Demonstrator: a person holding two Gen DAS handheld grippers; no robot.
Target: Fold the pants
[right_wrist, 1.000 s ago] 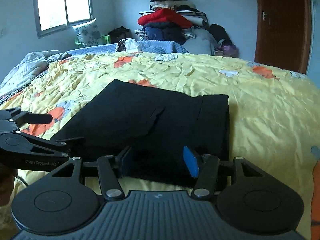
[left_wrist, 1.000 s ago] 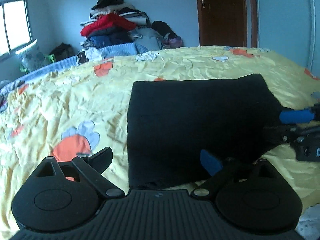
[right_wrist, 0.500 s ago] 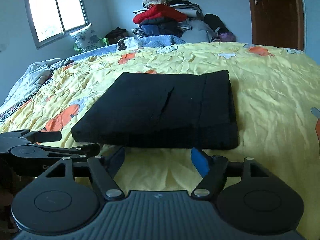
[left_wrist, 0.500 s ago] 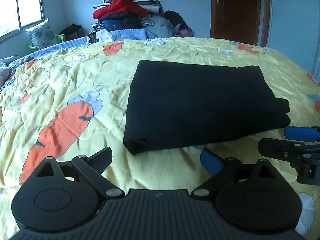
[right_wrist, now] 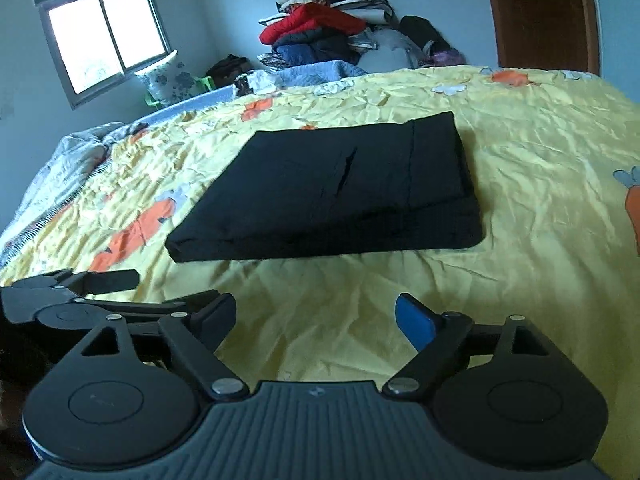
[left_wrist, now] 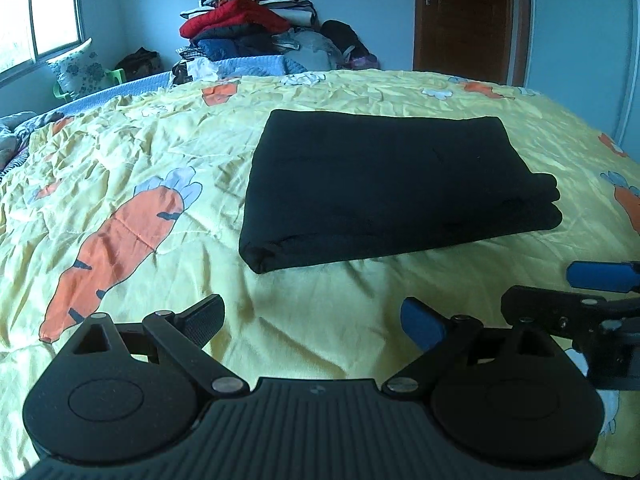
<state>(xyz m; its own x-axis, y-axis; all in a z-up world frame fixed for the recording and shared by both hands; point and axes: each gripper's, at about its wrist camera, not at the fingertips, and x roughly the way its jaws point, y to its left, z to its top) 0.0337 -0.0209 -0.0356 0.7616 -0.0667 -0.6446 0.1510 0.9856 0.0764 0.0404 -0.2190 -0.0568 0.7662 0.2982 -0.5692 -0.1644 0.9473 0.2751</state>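
The black pants (left_wrist: pixel 384 184) lie folded into a flat rectangle on the yellow carrot-print bedspread (left_wrist: pixel 132 184); the right wrist view shows the same pants (right_wrist: pixel 340 188) with a pocket slit on top. My left gripper (left_wrist: pixel 314 322) stands open, short of the fold's near edge, with only bedspread between its fingers. My right gripper (right_wrist: pixel 316 316) is also back from the pants, its jaws opening and nothing between them. Each gripper shows at the edge of the other's view: the right gripper (left_wrist: pixel 576 300) and the left gripper (right_wrist: pixel 80 292).
A tall pile of clothes (left_wrist: pixel 248 24) is stacked against the far wall beyond the bed. A brown door (left_wrist: pixel 464 16) stands at the back right, a window (right_wrist: pixel 104 36) at the left. A grey quilt (right_wrist: pixel 60 168) lies along the bed's left edge.
Both grippers have drawn back from the folded pants, which now lie farther off. The right gripper's jaws have widened; a second ago they sat at the pants' near edge.
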